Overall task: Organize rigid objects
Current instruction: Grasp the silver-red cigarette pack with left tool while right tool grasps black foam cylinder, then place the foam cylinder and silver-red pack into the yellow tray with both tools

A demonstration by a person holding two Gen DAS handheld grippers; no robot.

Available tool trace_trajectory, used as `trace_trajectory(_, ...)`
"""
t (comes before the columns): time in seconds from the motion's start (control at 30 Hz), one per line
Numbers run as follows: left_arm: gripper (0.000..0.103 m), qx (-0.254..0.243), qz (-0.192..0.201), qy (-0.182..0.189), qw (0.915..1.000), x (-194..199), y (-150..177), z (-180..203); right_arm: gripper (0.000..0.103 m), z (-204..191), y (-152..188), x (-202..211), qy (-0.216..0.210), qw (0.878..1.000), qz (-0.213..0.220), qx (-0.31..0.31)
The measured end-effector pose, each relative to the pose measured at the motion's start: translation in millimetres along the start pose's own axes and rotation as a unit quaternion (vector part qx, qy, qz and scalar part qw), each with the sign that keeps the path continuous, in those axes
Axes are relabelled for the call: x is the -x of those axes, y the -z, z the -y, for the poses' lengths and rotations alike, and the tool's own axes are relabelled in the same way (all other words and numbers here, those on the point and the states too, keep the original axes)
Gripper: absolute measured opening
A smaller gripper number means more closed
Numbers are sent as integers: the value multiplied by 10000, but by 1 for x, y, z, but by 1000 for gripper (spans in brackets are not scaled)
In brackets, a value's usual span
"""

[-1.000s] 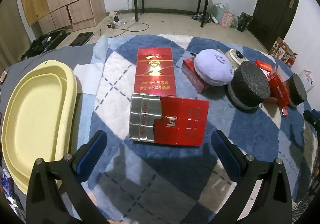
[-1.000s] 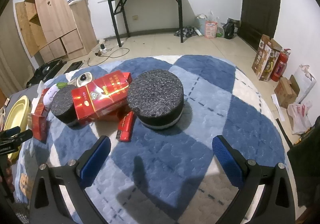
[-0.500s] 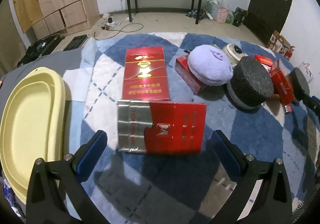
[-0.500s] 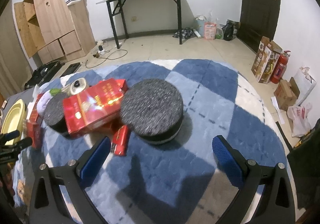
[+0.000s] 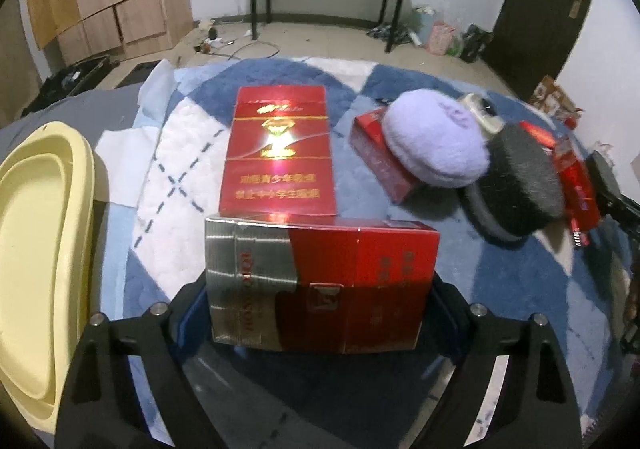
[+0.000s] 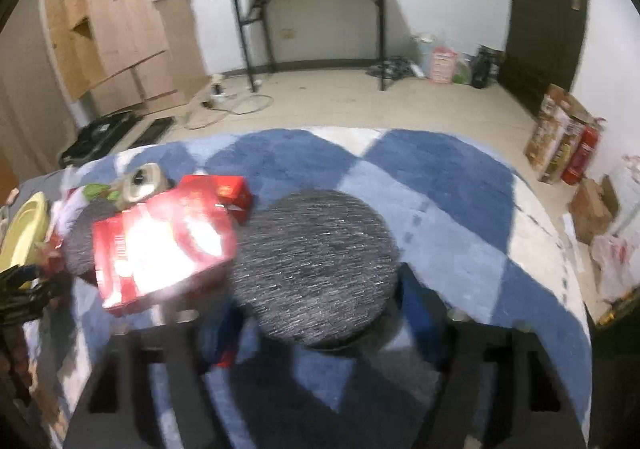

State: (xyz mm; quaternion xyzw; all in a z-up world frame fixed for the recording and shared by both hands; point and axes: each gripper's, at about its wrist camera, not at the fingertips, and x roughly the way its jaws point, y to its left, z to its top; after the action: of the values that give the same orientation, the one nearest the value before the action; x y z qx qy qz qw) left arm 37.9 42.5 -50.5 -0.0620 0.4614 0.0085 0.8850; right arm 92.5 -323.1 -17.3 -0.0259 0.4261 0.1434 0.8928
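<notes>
Carton [image 5: 320, 285], red and silver, lies flat on the blue-and-white rug [image 5: 500, 289], long side across the view, between the fingers of the left gripper [image 5: 320, 313]. Jaws are closing; the carton's two ends sit at or just inside the blue pads, but whether the pads press yet I cannot tell. A second red carton [image 5: 278, 153] lies flat just behind it, nearly touching. Yellow tray [image 5: 36, 241] sits at the rug's left edge, apart from both cartons. To the right: a lilac puff [image 5: 436, 141] resting on a small red box [image 5: 380, 157], then a dark foam disc [image 5: 524, 181].

Right wrist view is blurred. A large dark foam disc [image 6: 316, 261] lies flat on the rug between the fingers of the right gripper [image 6: 320, 317]. Jaws are closing; blue pads stand close to its sides, contact unclear. A red carton [image 6: 164, 249] leans on a smaller dark disc to the left, its edge just beside the large disc.
</notes>
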Motion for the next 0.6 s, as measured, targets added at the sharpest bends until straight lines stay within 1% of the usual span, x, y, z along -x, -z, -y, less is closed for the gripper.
trace_trajectory(0.07, 89, -71, 71, -7, 9999, 12, 0, -3, 68, 1, -1, 7, -77, 9999, 123, 30)
trace_trajectory(0.17, 89, 91, 308, 72, 9995, 51, -9, -21, 68, 2, -5, 37, 82, 9987, 476, 129)
trace_trajectory(0.23, 89, 207, 457, 39, 9987, 71, -20, -39, 68, -11, -18, 70, -40, 9958, 839, 354)
trace_trajectory(0.27, 89, 254, 532, -77, 9982, 80, -27, -54, 68, -23, -23, 81, -166, 9939, 961, 516)
trace_trajectory(0.3, 89, 336, 572, -261, 9975, 87, -36, -78, 68, -43, -31, 93, -409, 9907, 1068, 740)
trace_trajectory(0.37, 89, 553, 562, -468, 9958, 92, -47, -119, 68, -91, -42, 104, -908, 9828, 1060, 1210)
trace_trajectory(0.4, 89, 800, 522, -601, 9936, 94, -52, -151, 68, -122, -46, 105, -1260, 9763, 992, 1456)
trace_trajectory(0.43, 89, 914, 464, -642, 9927, 93, -52, -169, 68, -147, -49, 104, -1552, 9707, 903, 1598)
trace_trajectory(0.5, 89, 1181, 221, -911, 9886, 89, -51, -214, 68, -205, -52, 92, -2071, 9585, 643, 1849)
trace_trajectory(0.53, 89, 1258, 160, -993, 9869, 89, -49, -228, 68, -235, -52, 84, -2221, 9523, 540, 2022)
trace_trajectory(0.6, 89, 1498, 168, -1115, 9823, 90, -40, -263, 68, -289, -47, 68, -2383, 9381, 469, 2469)
